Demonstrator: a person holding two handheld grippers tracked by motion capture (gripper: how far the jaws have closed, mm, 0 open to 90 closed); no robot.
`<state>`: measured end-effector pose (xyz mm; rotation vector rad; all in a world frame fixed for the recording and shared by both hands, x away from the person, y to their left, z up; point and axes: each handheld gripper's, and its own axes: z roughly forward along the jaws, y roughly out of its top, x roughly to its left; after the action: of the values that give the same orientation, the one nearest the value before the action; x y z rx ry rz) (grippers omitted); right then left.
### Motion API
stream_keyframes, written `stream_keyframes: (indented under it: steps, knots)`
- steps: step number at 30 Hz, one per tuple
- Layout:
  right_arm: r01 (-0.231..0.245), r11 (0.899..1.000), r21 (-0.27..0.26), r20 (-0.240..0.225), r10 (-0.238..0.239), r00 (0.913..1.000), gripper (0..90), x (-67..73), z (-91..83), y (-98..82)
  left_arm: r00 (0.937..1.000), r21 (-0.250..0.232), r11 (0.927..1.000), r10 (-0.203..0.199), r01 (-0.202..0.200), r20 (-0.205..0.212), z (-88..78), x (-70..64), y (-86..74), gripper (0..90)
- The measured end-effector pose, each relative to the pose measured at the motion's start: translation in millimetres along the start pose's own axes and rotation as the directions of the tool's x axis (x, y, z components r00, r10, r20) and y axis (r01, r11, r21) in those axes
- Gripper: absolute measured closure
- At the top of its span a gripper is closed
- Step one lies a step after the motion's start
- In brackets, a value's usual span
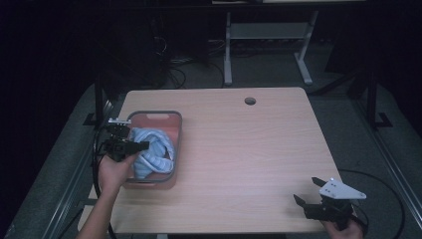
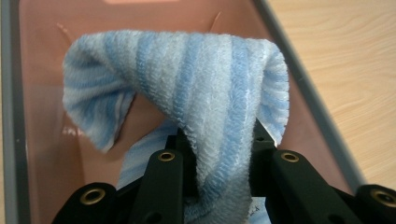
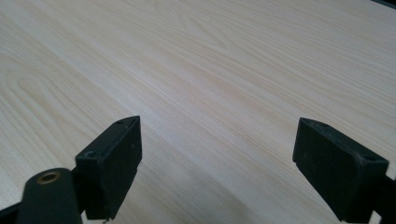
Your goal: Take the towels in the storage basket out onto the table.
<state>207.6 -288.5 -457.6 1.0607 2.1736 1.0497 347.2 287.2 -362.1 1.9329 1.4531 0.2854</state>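
Observation:
A blue and white striped cloth (image 1: 152,152) lies bunched in a pink bin with a grey rim (image 1: 154,114) at the table's left. My left gripper (image 1: 140,146) reaches into the bin from its left side and is shut on a fold of the cloth (image 2: 219,107), which arches up over the jaws in the left gripper view. The bin's pink wall (image 2: 42,93) shows behind the cloth. My right gripper (image 1: 309,190) hovers near the table's front right corner. Its jaws stand wide apart over bare wood, and its midpoint (image 3: 217,161) has nothing in it.
The light wooden table (image 1: 249,149) has a round cable hole (image 1: 250,101) near its far edge. Behind the table, a white desk frame (image 1: 268,40) and cables lie on the dark floor.

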Motion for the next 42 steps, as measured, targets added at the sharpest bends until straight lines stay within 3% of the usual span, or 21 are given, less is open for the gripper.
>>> stream_keyframes:
  steps: [12,19,29,33,42]
  knots:
    - [-0.003,1.000,0.000,0.007,0.003,1.0000,15.1,-3.2,-1.3,-1.2,0.9986,-0.075,0.9969,-0.020,0.023,0.049,-11.7,0.8,1.7,72.7]
    - [-0.002,1.000,0.002,0.007,0.002,1.0000,15.1,-3.0,-0.4,-0.9,0.9980,-0.072,0.9972,-0.015,0.019,0.061,-15.5,-0.1,3.9,72.6]
    - [0.000,1.000,0.002,0.006,0.000,1.0000,15.1,-2.7,-0.1,-0.6,0.9969,-0.122,0.9923,-0.013,0.023,0.078,-29.0,-3.2,6.9,72.7]
    - [-0.003,1.000,0.002,0.006,0.003,1.0000,15.1,-3.4,-0.8,-0.9,0.9978,-0.125,0.9921,-0.002,0.010,0.066,-33.6,-4.5,7.9,72.7]
    - [-0.002,1.000,0.001,0.001,0.002,1.0000,15.1,-4.2,-0.7,-1.2,0.9967,-0.145,0.9892,-0.007,0.019,0.081,-42.2,-7.5,13.6,72.7]
